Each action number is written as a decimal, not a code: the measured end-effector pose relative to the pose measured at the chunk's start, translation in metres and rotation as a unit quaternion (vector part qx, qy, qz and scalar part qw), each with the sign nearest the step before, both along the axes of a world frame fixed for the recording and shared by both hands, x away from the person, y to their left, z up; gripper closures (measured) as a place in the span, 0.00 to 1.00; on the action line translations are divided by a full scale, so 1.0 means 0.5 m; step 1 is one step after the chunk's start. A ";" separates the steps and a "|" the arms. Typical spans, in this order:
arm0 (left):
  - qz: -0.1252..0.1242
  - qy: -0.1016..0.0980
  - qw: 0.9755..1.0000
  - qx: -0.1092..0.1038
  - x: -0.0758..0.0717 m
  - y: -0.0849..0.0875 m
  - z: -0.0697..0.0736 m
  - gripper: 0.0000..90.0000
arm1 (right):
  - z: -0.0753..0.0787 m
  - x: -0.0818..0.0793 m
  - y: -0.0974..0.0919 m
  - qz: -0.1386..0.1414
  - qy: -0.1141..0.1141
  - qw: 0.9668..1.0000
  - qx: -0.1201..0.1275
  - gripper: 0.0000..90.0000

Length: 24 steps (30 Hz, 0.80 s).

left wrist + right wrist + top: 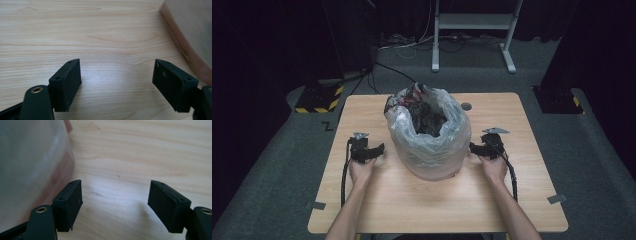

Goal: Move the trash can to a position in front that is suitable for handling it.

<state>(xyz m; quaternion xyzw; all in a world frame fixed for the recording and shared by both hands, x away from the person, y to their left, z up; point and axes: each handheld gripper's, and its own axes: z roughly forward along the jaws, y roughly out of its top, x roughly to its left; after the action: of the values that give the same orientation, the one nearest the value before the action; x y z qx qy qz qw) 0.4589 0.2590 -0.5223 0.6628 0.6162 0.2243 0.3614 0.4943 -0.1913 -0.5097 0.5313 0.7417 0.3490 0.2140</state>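
Clear plastic bag (432,145) lines a bin holding dark clutter (427,117); both tongs (373,151) (475,148) released, empty.

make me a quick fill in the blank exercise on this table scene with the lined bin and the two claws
1. The bin stands on a table made of light ____.
2. The bin is lined with a clear ____ bag.
3. The left claw and the right claw both have their jaws ____, with nothing between them.
4. The bin stands ____ the two claws.

Missing words: wood; plastic; open; between
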 end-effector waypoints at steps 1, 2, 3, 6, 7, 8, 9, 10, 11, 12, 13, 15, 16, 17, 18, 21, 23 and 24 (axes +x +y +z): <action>0.000 0.000 1.000 0.000 0.000 0.000 0.000 0.25 | 0.000 0.000 0.000 0.000 0.000 1.000 0.000 0.30; -0.004 -0.004 1.000 -0.011 0.001 -0.007 0.002 0.25 | 0.009 0.009 0.011 0.006 0.003 1.000 0.007 0.31; -0.004 -0.004 1.000 -0.011 0.001 -0.007 0.002 0.25 | 0.009 0.009 0.011 0.006 0.003 1.000 0.007 0.31; -0.020 0.003 1.000 -0.014 0.013 -0.025 0.011 0.24 | 0.016 0.019 0.027 0.013 0.000 1.000 0.014 0.31; -0.024 -0.006 1.000 -0.014 0.018 -0.036 0.019 0.25 | 0.019 0.026 0.040 0.014 0.003 1.000 0.018 0.32; -0.026 -0.005 1.000 -0.016 0.022 -0.041 0.020 0.25 | 0.019 0.028 0.043 0.014 0.002 1.000 0.020 0.32; -0.027 -0.004 0.999 -0.020 0.025 -0.045 0.021 0.24 | 0.019 0.031 0.047 0.015 0.002 1.000 0.023 0.32; -0.028 -0.002 0.999 -0.023 0.028 -0.049 0.020 0.24 | 0.018 0.034 0.051 0.013 0.003 1.000 0.027 0.32; -0.031 -0.001 0.999 -0.028 0.030 -0.053 0.020 0.24 | 0.018 0.037 0.054 0.012 0.005 0.999 0.031 0.32; -0.034 -0.001 0.999 -0.030 0.032 -0.056 0.019 0.24 | 0.018 0.040 0.057 0.013 0.005 0.999 0.034 0.32; -0.035 -0.002 0.999 -0.031 0.035 -0.061 0.019 0.24 | 0.017 0.043 0.060 0.014 0.006 0.999 0.036 0.32; -0.040 0.001 0.999 -0.036 0.039 -0.066 0.017 0.24 | 0.015 0.047 0.066 0.014 0.008 0.999 0.041 0.32; -0.040 0.001 0.999 -0.036 0.039 -0.066 0.017 0.24 | 0.015 0.047 0.066 0.014 0.008 0.999 0.041 0.32; -0.039 -0.001 0.998 -0.041 0.041 -0.071 0.016 0.24 | 0.014 0.048 0.069 0.015 0.008 0.999 0.043 0.32; -0.042 -0.002 0.998 -0.047 0.044 -0.075 0.014 0.25 | 0.010 0.051 0.076 0.017 0.011 0.999 0.049 0.32; -0.047 -0.003 0.997 -0.054 0.045 -0.082 0.011 0.25 | 0.007 0.053 0.085 0.023 0.012 0.998 0.056 0.32; -0.052 -0.004 0.997 -0.055 0.045 -0.085 0.010 0.25 | 0.006 0.052 0.089 0.023 0.014 0.998 0.060 0.32; -0.056 -0.007 0.997 -0.055 0.045 -0.087 0.010 0.25 | 0.006 0.053 0.093 0.029 0.011 0.998 0.060 0.32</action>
<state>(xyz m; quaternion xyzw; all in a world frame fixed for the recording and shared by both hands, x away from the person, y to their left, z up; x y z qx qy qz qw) 0.4816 0.2154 -0.5173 0.6737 0.5873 0.1742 0.4133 0.5207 -0.1450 -0.5069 0.5252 0.7367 0.3933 0.1637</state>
